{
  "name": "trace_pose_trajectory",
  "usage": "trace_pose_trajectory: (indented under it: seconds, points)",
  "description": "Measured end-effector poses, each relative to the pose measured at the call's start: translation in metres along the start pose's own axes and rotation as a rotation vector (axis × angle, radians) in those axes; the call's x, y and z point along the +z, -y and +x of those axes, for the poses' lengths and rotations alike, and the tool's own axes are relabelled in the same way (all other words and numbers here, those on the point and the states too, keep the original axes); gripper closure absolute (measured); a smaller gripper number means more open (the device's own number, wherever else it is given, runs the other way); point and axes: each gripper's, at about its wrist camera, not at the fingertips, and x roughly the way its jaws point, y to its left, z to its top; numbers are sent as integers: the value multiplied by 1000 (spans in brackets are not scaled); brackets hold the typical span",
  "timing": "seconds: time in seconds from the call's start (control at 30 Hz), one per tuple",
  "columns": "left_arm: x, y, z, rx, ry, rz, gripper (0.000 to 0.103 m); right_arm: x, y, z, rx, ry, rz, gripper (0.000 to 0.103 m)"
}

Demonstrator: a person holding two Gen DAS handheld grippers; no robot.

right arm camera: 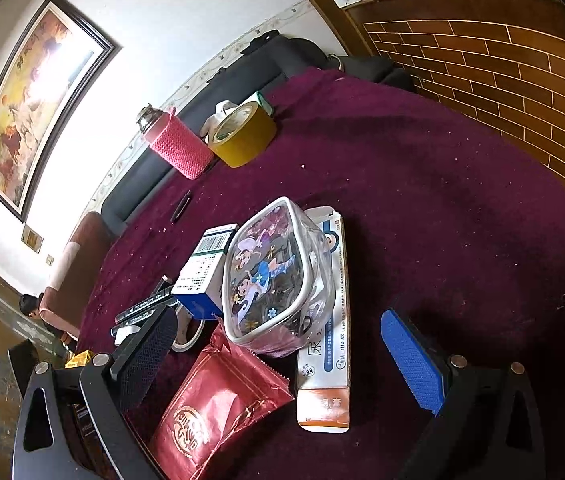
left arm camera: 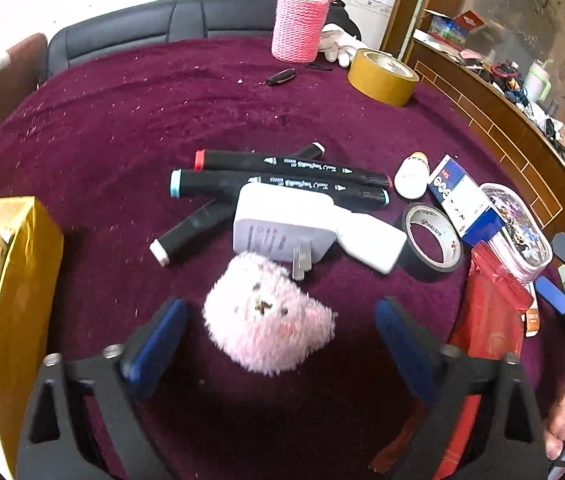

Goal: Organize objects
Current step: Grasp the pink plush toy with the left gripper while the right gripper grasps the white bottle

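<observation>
On the cloth: a plum-coloured cloth point(left arm camera: 122, 120) covers the table, clutter at centre and right.
Left gripper: my left gripper point(left arm camera: 278, 316) sits at the lower middle of the left view, jaws apart, the plush point(left arm camera: 268, 314) between them; neither blue pad touches it.
Plush: pink, face up, just below the white charger point(left arm camera: 278, 228), whose prongs point toward it.
Markers: black markers point(left arm camera: 282, 174) lie crossed above the charger.
Right of centre: a black tape roll point(left arm camera: 434, 240), a white bottle point(left arm camera: 412, 178), a blue box point(left arm camera: 464, 200).
Left edge: a yellow box point(left arm camera: 6, 280).
Right gripper: my right gripper point(right arm camera: 278, 340) has its jaws spread wide, holding nothing.
Between its fingers: a red pouch point(right arm camera: 214, 412), a clear pouch point(right arm camera: 278, 276) and a flat carton point(right arm camera: 328, 344) on the cloth.
Upper part: a pink flask point(left arm camera: 300, 20) and a yellow tape roll point(left arm camera: 382, 76).
</observation>
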Motion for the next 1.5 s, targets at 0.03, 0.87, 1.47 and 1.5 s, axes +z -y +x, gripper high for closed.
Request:
trace_pose_trajectory:
  seconds: [0.03, 0.87, 1.47, 1.5]
  points:
    - [2, 1, 2, 26, 0, 17, 41, 0, 0, 0, 0, -2, 0, 0]
    - [-71, -113, -188, -315, 278, -175, 65, -31, -149, 8, 37, -118, -558, 0]
    - [-106, -197, -182, -287, 270, -314, 65, -60, -189, 135, -159, -386, -939, 74]
    - [-106, -196, -181, -287, 269, -316, 65, -57, -187, 136, -144, -393, -908, 75]
